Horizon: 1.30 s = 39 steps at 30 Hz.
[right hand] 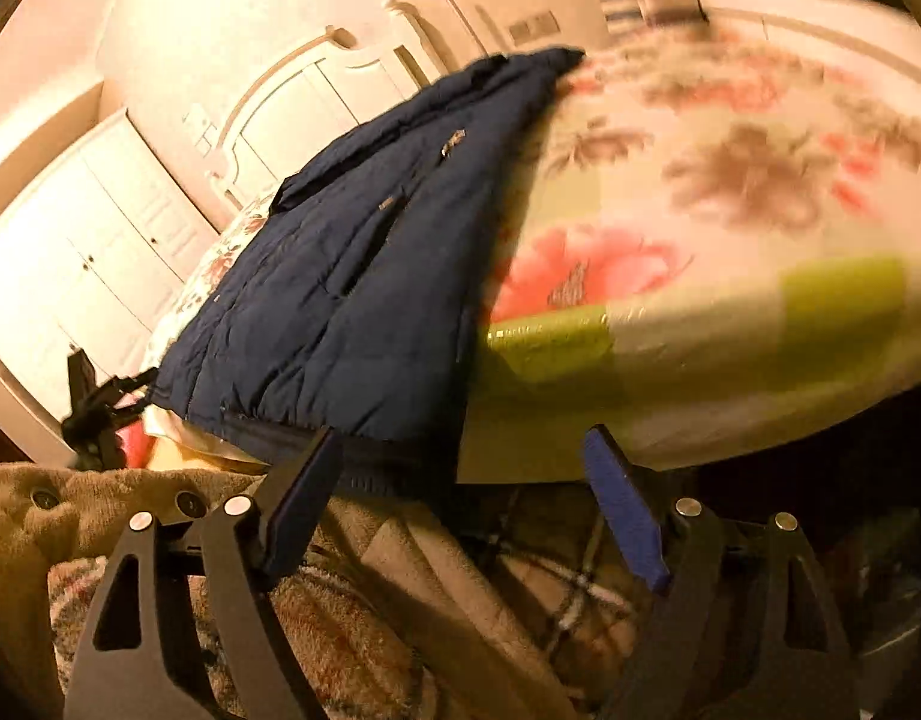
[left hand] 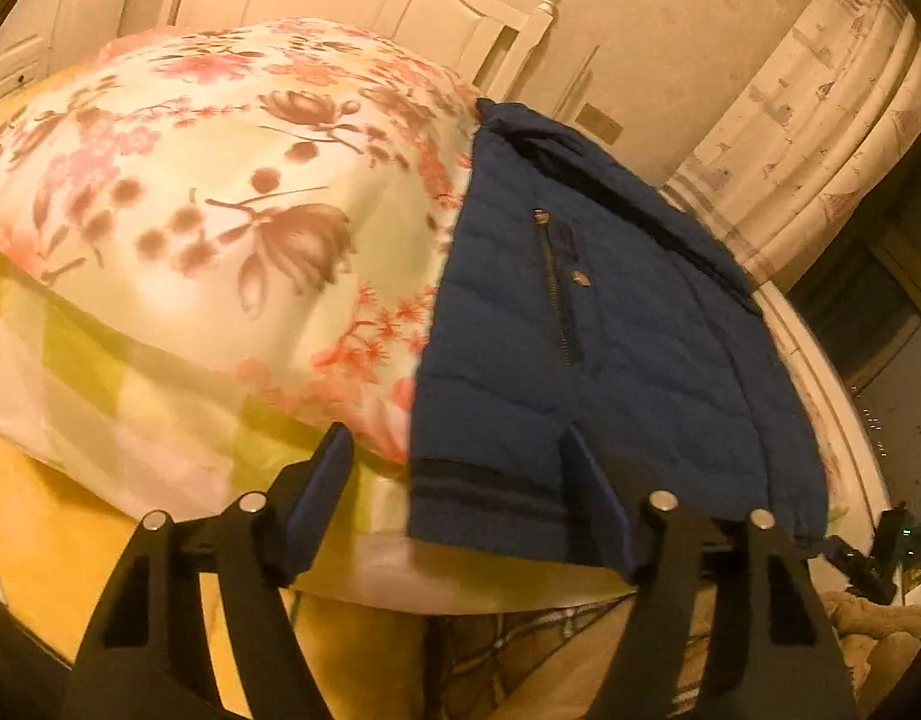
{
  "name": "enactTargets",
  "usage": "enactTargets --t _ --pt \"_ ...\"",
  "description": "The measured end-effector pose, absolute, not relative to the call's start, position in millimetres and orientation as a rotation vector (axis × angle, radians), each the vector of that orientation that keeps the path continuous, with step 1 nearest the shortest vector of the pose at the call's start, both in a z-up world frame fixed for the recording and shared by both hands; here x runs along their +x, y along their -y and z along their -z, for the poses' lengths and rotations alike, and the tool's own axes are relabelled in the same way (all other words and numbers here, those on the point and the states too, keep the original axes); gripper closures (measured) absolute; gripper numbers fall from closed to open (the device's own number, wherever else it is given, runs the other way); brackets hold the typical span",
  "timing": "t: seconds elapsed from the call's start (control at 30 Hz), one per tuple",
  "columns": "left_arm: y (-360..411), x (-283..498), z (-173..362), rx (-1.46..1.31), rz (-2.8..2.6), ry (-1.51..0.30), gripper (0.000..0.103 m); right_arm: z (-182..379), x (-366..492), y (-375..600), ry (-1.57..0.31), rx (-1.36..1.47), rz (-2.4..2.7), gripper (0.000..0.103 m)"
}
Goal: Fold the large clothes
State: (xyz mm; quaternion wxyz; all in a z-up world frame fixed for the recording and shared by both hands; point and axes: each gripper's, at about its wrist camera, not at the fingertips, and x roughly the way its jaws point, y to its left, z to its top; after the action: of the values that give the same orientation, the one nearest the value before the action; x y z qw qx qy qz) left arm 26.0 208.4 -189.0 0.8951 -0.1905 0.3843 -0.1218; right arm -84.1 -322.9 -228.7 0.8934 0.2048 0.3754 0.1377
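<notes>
The blue jacket (left hand: 586, 348) lies flat on the flowery bed (left hand: 220, 210), toward 1 o'clock from the left hand-held gripper (left hand: 457, 441), and both it and the right hand-held gripper (right hand: 463, 441) are wide open, holding nothing.

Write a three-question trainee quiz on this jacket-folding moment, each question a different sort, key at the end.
1. True or false: the left tongs are shut on the blue jacket.
2. Multiple choice: the jacket lies on A) bare floor B) floral bedspread C) a chair.
3. Fill in: the right tongs stand ____, near the jacket's hem.

Key: 1 false, they are open; 2 B; 3 open.
</notes>
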Motion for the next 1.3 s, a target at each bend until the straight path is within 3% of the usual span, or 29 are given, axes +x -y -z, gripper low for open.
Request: enactTargets --t 0.1,0.37,0.47,0.6,0.7,0.83,1.17,1.27,1.3 --pt "-194.3 26.7 183.1 -0.365 0.274 -0.782 0.045 231.3 -75.9 311.8 -0.779 0.42 -0.351 0.026" --pt "-196.4 26.7 182.5 -0.374 0.279 -0.767 0.051 234.1 -63.0 294.5 -0.766 0.408 -0.44 0.03" --pt "-199.1 29.2 187.6 -0.398 0.285 -0.788 0.051 234.7 -62.9 297.5 -0.745 0.441 -0.468 0.037" --pt "-189.5 22.6 173.3 -0.341 0.307 -0.755 0.065 220.1 -70.7 292.8 -0.695 0.417 -0.538 0.045" --pt "-184.0 18.6 158.2 -0.332 0.351 -0.71 0.065 207.4 -72.5 287.9 -0.656 0.414 -0.58 0.046" --pt "-182.2 35.4 173.9 -0.308 0.26 -0.777 0.062 204.9 -54.1 280.1 -0.694 0.367 -0.529 0.046" --pt "-178.8 36.3 185.3 -0.305 0.311 -0.777 0.036 201.3 -53.3 263.2 -0.731 0.248 -0.485 0.047" --pt "-178.2 43.8 186.0 -0.319 0.313 -0.77 0.04 202.4 -51.2 265.8 -0.715 0.266 -0.466 0.053" --pt "-174.4 47.2 185.8 -0.298 0.301 -0.785 0.055 201.5 -52.0 264.7 -0.712 0.254 -0.455 0.055"
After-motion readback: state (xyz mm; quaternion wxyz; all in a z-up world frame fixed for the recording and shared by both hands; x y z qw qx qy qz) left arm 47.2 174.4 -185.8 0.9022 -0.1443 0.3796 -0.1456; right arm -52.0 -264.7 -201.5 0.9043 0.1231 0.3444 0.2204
